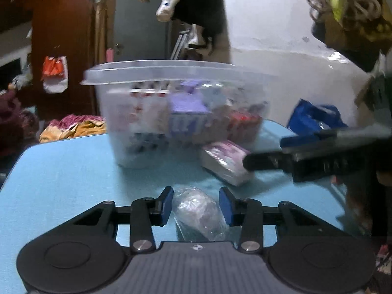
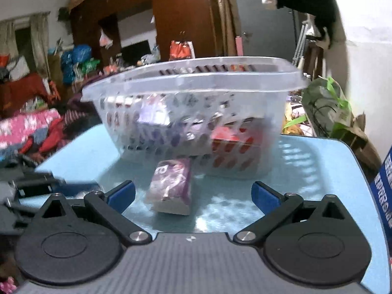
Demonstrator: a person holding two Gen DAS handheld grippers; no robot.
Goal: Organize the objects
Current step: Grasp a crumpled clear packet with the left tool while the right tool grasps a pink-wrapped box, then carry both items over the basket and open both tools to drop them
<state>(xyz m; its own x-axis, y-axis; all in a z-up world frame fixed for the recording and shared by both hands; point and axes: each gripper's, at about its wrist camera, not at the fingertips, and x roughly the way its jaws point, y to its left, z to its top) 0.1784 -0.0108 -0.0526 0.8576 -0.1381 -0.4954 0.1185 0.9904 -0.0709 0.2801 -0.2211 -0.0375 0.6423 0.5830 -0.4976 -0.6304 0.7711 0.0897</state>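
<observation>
A clear plastic basket (image 1: 156, 69) (image 2: 191, 73) holding several small packs stands on the blue table (image 1: 61, 171) (image 2: 318, 171). A purple tissue pack (image 1: 224, 163) (image 2: 171, 186) lies on the table just in front of it. My left gripper (image 1: 196, 204) has its pads on either side of a clear plastic-wrapped bundle (image 1: 196, 210), close to it but with small gaps showing. My right gripper (image 2: 193, 193) is wide open and empty, with the purple pack lying just ahead between its fingers. The right gripper also shows in the left wrist view (image 1: 306, 156).
A dark blue bag (image 1: 316, 120) (image 2: 384, 188) sits at the table's right edge. Clothes and clutter lie beyond the table on the left (image 2: 29, 127). A green-wrapped bundle (image 2: 325, 105) stands behind the table on the right.
</observation>
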